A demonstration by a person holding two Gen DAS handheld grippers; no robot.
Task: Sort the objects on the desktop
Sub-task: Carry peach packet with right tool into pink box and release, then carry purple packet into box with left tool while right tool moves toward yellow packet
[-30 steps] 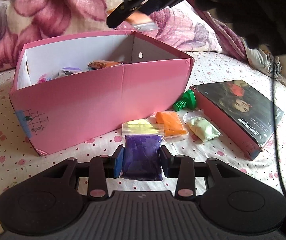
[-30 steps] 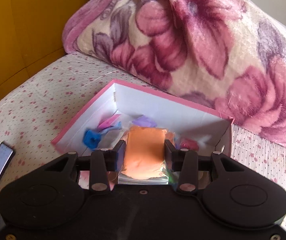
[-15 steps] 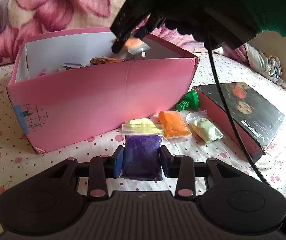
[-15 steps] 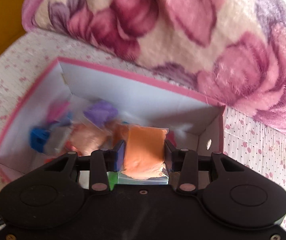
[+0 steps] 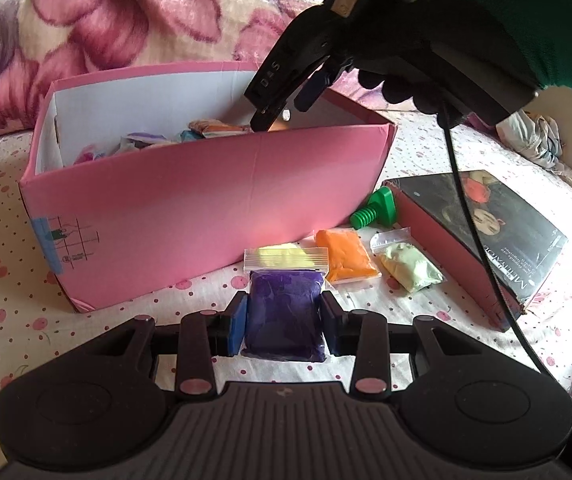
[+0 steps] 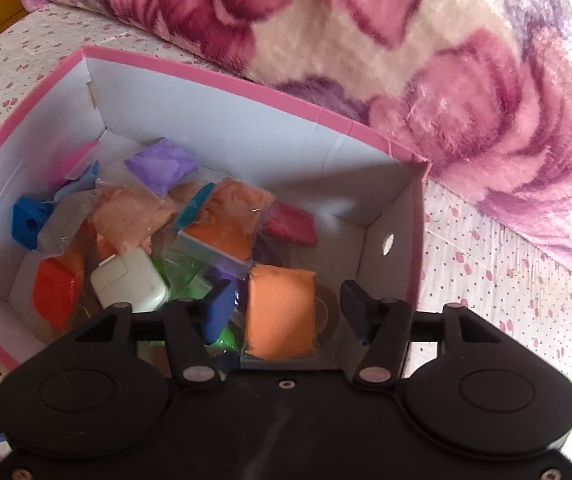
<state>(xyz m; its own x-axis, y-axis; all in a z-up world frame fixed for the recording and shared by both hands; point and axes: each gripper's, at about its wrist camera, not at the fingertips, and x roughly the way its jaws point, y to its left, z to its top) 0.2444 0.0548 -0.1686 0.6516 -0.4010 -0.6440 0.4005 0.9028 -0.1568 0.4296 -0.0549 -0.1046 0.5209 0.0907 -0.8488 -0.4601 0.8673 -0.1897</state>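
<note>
My left gripper [image 5: 282,320] is shut on a purple clay bag [image 5: 284,318] lying on the bedsheet in front of the pink box [image 5: 206,204]. My right gripper [image 6: 286,308] is open over the right end of the pink box [image 6: 389,216]; its jaws stand wide apart. A peach-orange clay bag [image 6: 280,316] lies loose between the jaws, touching neither pad. In the left wrist view the right gripper [image 5: 286,88] dips over the box's rim. The box holds several clay bags, a white charger [image 6: 130,284] and a blue block [image 6: 26,222].
On the sheet right of the box lie a yellow bag [image 5: 282,254], an orange bag [image 5: 345,254], a pale green bag [image 5: 409,266], a green plastic bolt [image 5: 373,208] and a dark book [image 5: 485,228]. A floral blanket [image 5: 106,20] is heaped behind the box.
My right gripper came down over the box and opened, letting go of the peach-orange bag. My left gripper has stayed shut on the purple bag.
</note>
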